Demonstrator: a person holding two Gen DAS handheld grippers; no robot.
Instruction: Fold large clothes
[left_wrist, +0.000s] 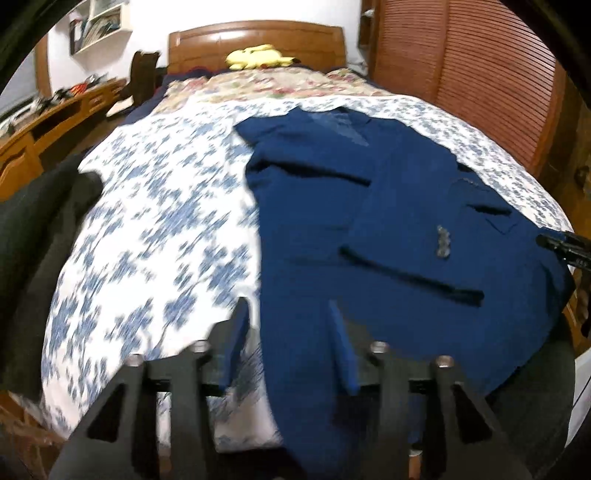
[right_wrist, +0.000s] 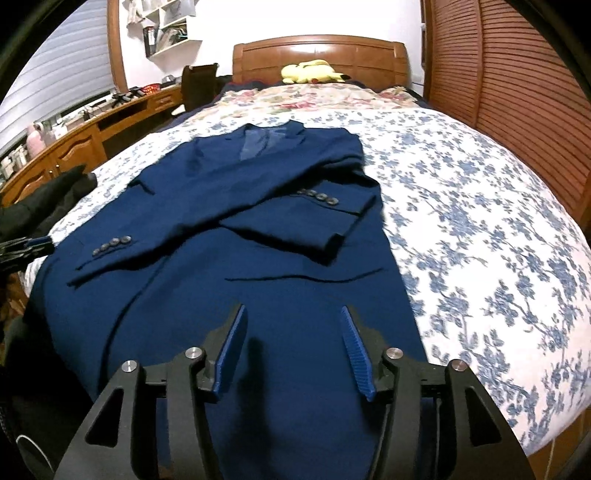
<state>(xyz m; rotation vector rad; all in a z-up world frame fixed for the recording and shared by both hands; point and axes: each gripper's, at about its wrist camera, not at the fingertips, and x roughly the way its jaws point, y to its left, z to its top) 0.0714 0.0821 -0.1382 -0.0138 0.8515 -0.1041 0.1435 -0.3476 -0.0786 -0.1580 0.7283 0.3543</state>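
Observation:
A navy blue suit jacket (right_wrist: 236, 236) lies flat on the bed, collar toward the headboard, both sleeves folded across its front. It also shows in the left wrist view (left_wrist: 388, 229). My left gripper (left_wrist: 290, 314) is open and empty, just above the jacket's lower left hem at the bed's foot. My right gripper (right_wrist: 293, 314) is open and empty, hovering over the jacket's lower front. The right gripper's tip also shows at the right edge of the left wrist view (left_wrist: 565, 247), and the left gripper's tip shows at the left edge of the right wrist view (right_wrist: 26, 247).
The bed has a white cover with blue flowers (right_wrist: 480, 236) and a wooden headboard (right_wrist: 321, 55). A yellow plush toy (right_wrist: 310, 70) lies at the head. A dark garment (left_wrist: 33, 236) hangs at the bed's left side. A wooden desk (right_wrist: 74, 147) stands left; slatted wardrobe doors (right_wrist: 517, 92) stand right.

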